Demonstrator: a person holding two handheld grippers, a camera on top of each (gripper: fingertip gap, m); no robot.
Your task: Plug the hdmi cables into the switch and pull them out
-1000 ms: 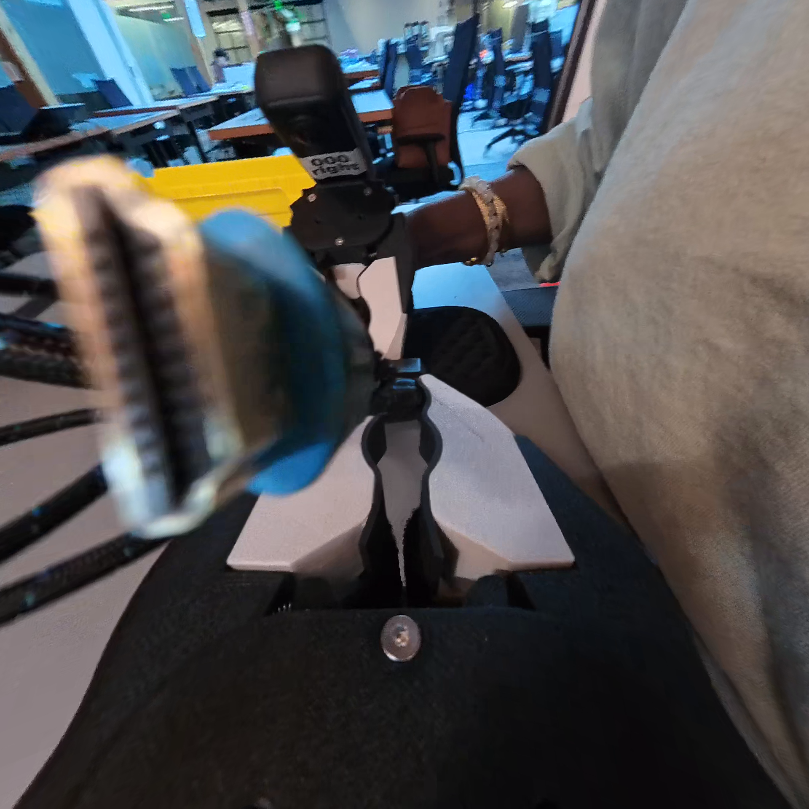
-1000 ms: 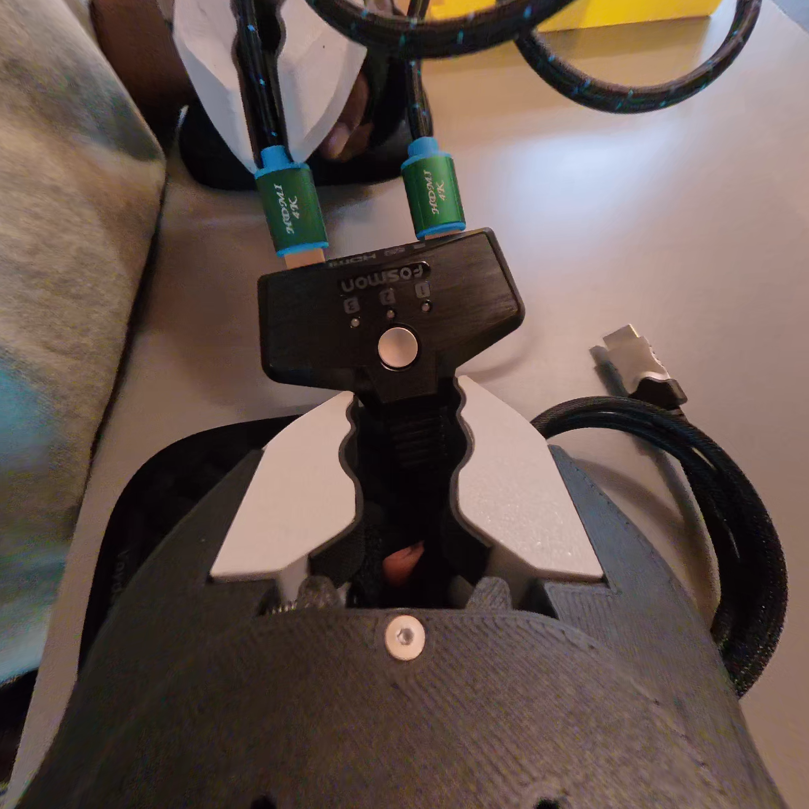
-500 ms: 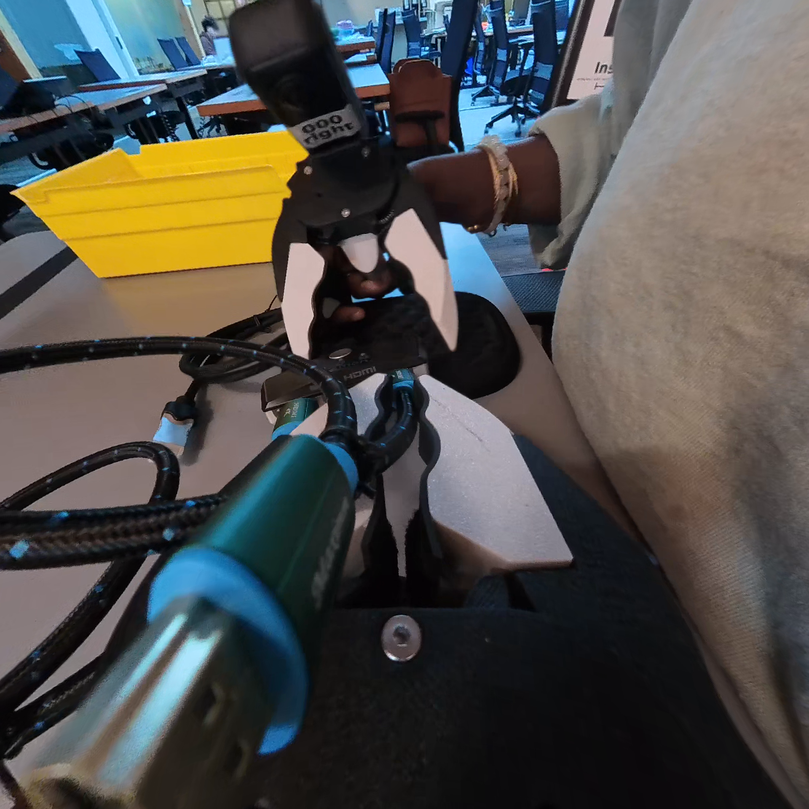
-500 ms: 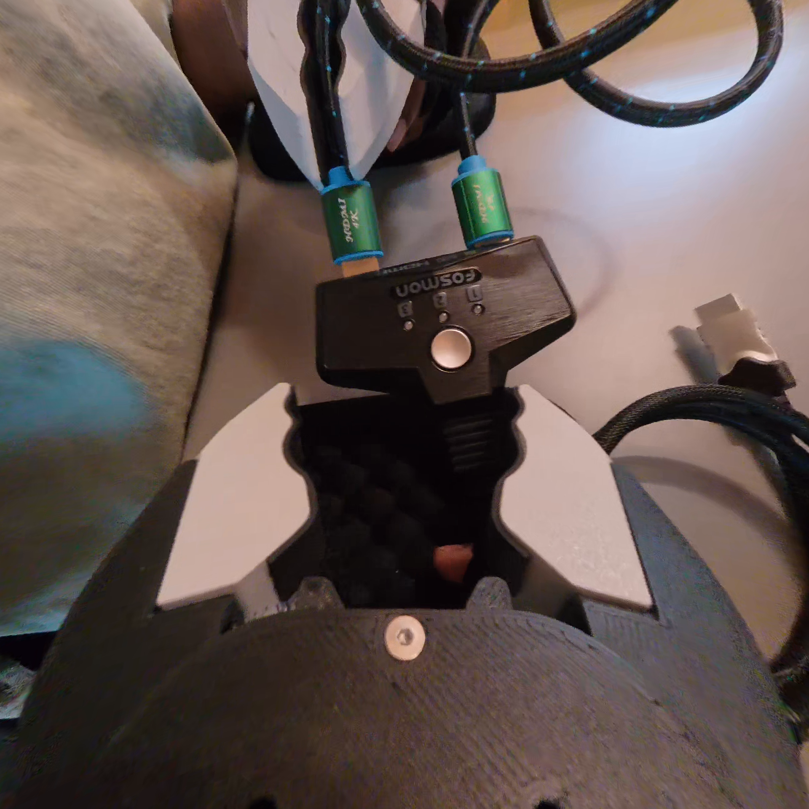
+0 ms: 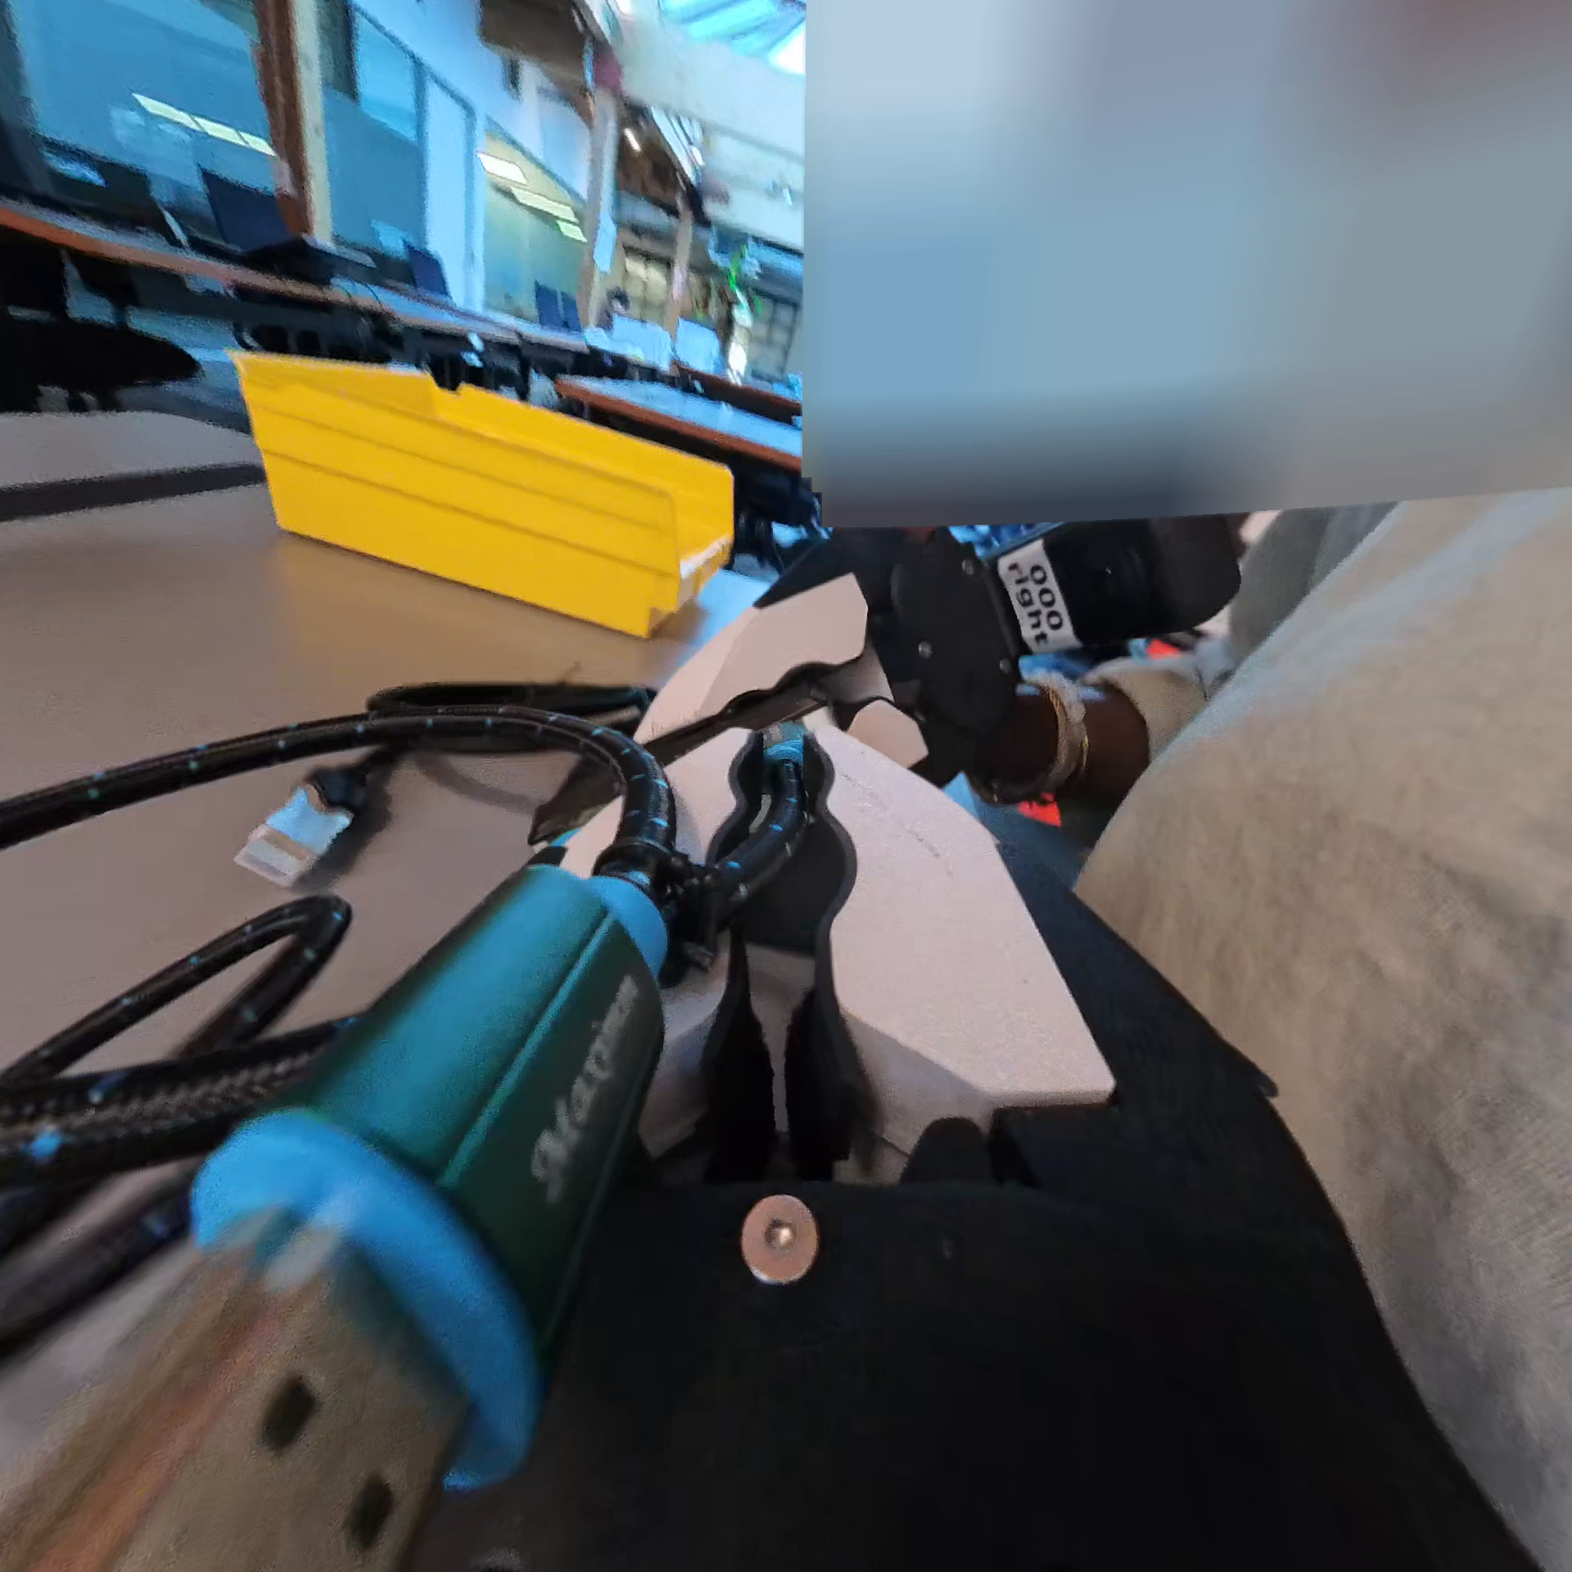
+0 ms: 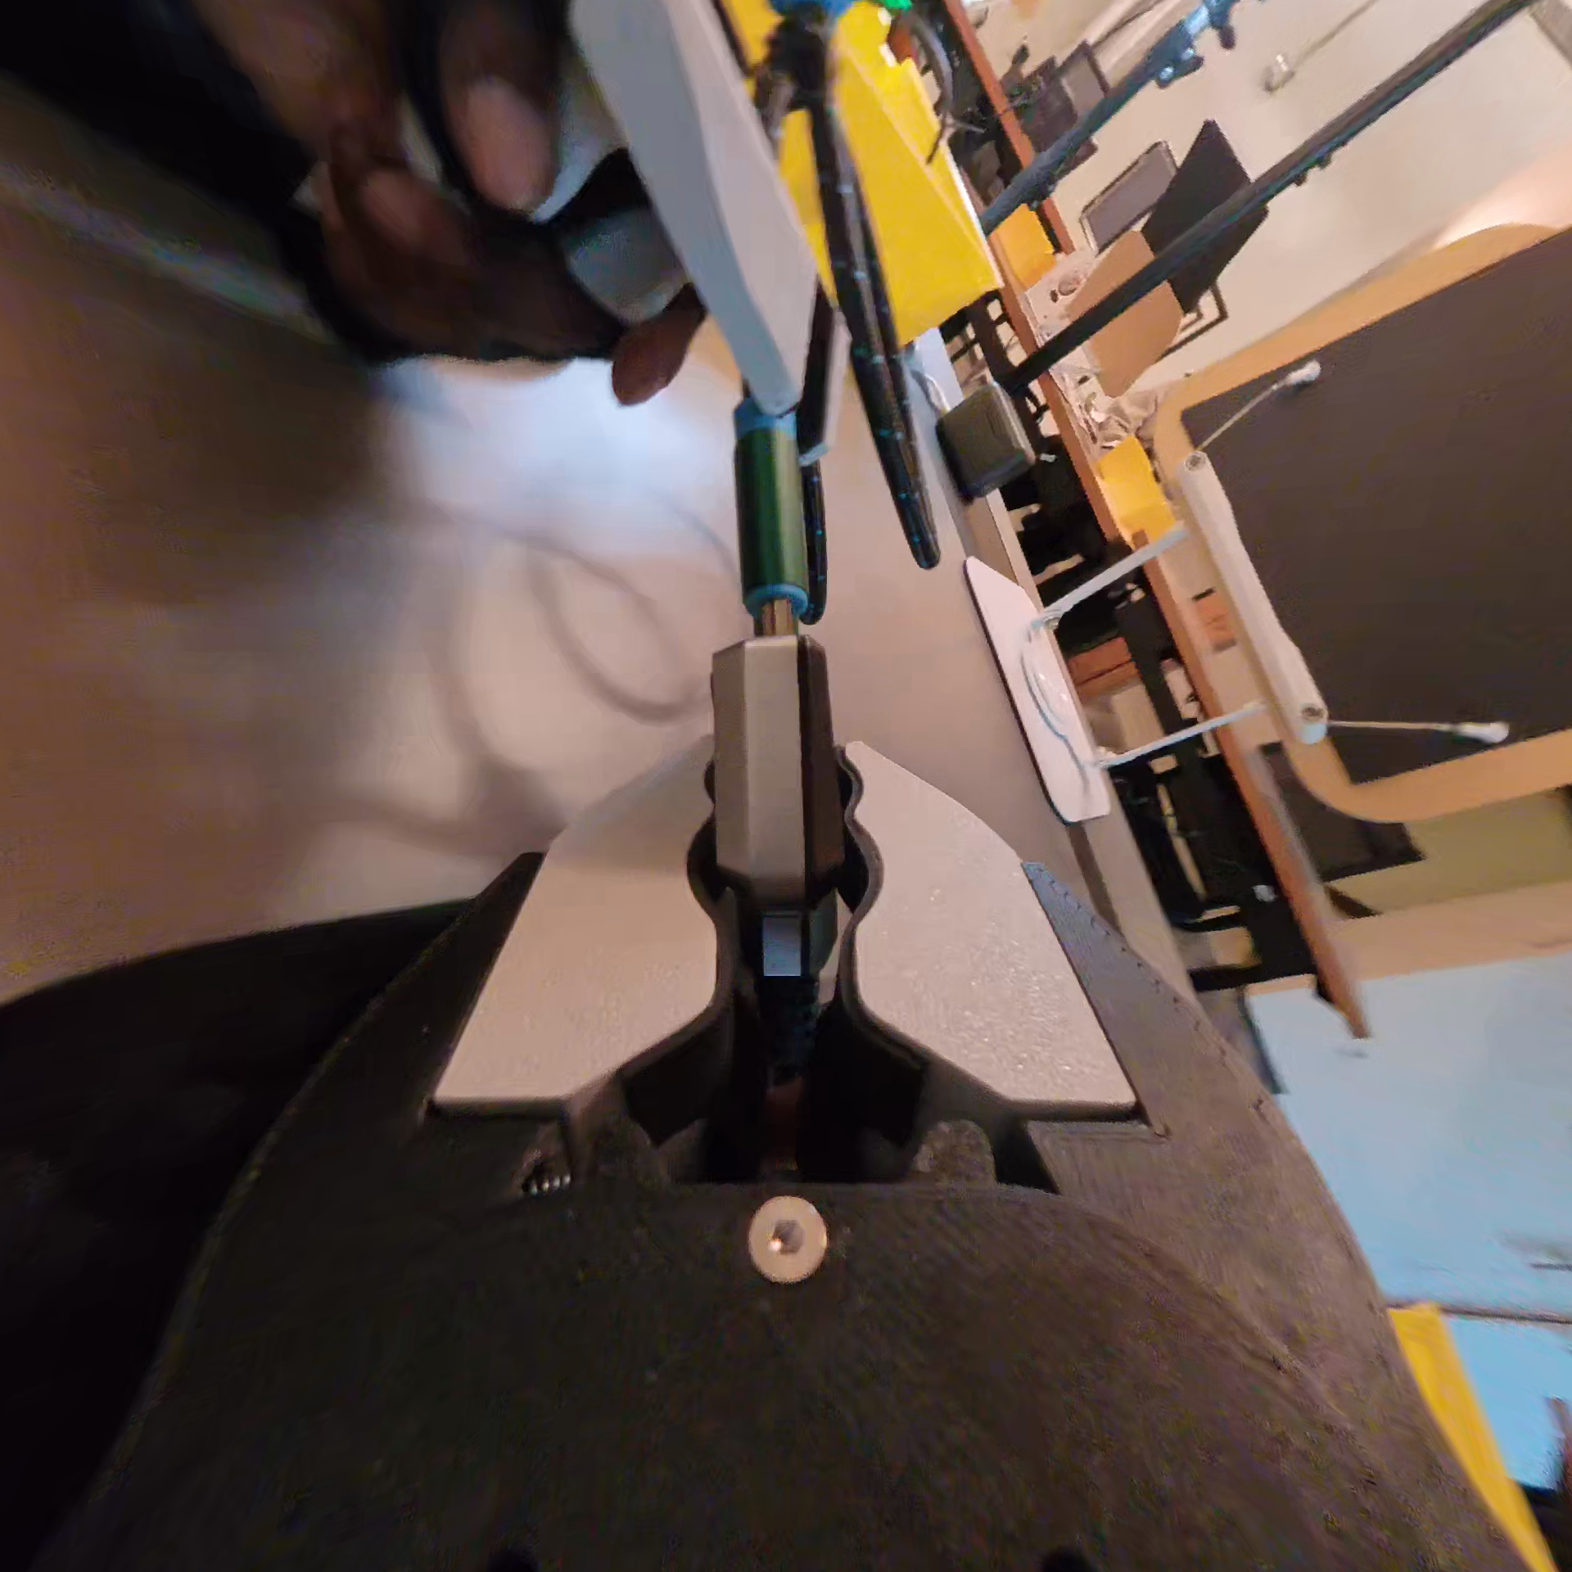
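Observation:
My right gripper (image 6: pixel 778 757) is shut on the black HDMI switch (image 6: pixel 753 723), turned on its edge and seen side-on. A green plug with blue rings (image 6: pixel 770 519) has its metal tip at the switch's port, with bare metal still showing. My left gripper (image 5: pixel 766 766) is shut on that plug's black braided cable (image 5: pixel 787 817), just behind the plug. The left gripper's white finger (image 6: pixel 723 213) shows above it. Another green plug (image 5: pixel 476 1063) lies loose in the foreground. The right gripper also shows in the left wrist view (image 5: pixel 808 672). Whether a second plug sits in the switch is hidden.
A yellow bin (image 5: pixel 485 502) stands at the back of the tan table (image 5: pixel 170 638). A silver plug (image 5: pixel 293 829) and loops of braided cable (image 5: pixel 213 978) lie at the left. The person's grey-shirted body (image 5: pixel 1361 936) is close on the right. A white flat mount (image 6: pixel 1033 689) sits at the table edge.
My right gripper, open around the switch half a second ago, has shut on it and rolled it onto its edge. My left gripper has kept its hold on the cable.

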